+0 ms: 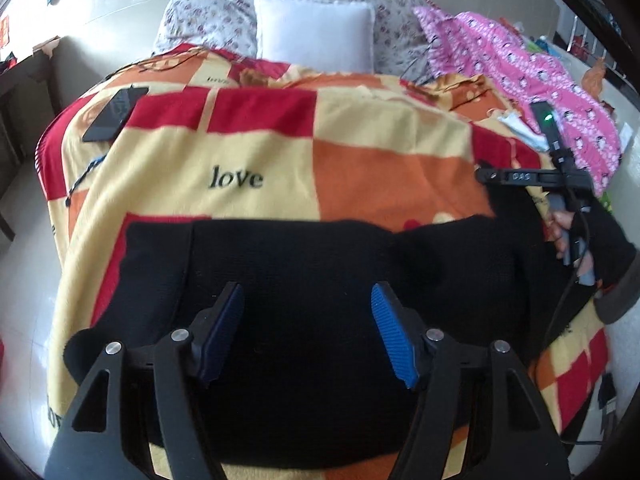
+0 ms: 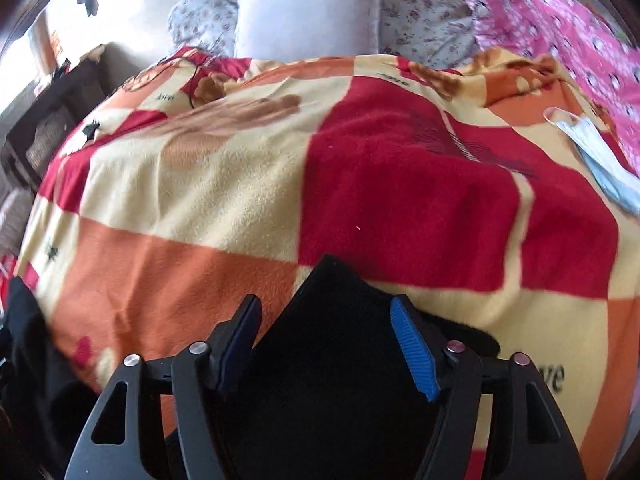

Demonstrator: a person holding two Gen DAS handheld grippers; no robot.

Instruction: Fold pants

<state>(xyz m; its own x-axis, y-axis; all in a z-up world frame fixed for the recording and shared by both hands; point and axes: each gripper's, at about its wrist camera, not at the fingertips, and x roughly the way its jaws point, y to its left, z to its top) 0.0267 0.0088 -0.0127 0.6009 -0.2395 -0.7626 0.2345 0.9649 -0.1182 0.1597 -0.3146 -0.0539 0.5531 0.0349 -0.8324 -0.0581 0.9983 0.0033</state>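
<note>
The black pants (image 1: 320, 280) lie spread across the near part of a checked red, orange and cream blanket (image 1: 248, 148) on a bed. My left gripper (image 1: 306, 300) is open, its blue pads apart above the middle of the pants, holding nothing. My right gripper (image 2: 326, 312) is open too, with a pointed corner of the black pants (image 2: 332, 344) lying between its blue pads, which do not pinch it. The right gripper also shows at the right edge of the left wrist view (image 1: 532, 178), held in a black-gloved hand over the pants' right end.
A white pillow (image 1: 316, 36) and floral bedding (image 1: 200, 24) lie at the head of the bed. A pink patterned cloth (image 1: 520, 64) lies at the far right. A black phone (image 1: 116, 114) rests on the blanket's far left. A face mask (image 2: 600, 160) lies at the right.
</note>
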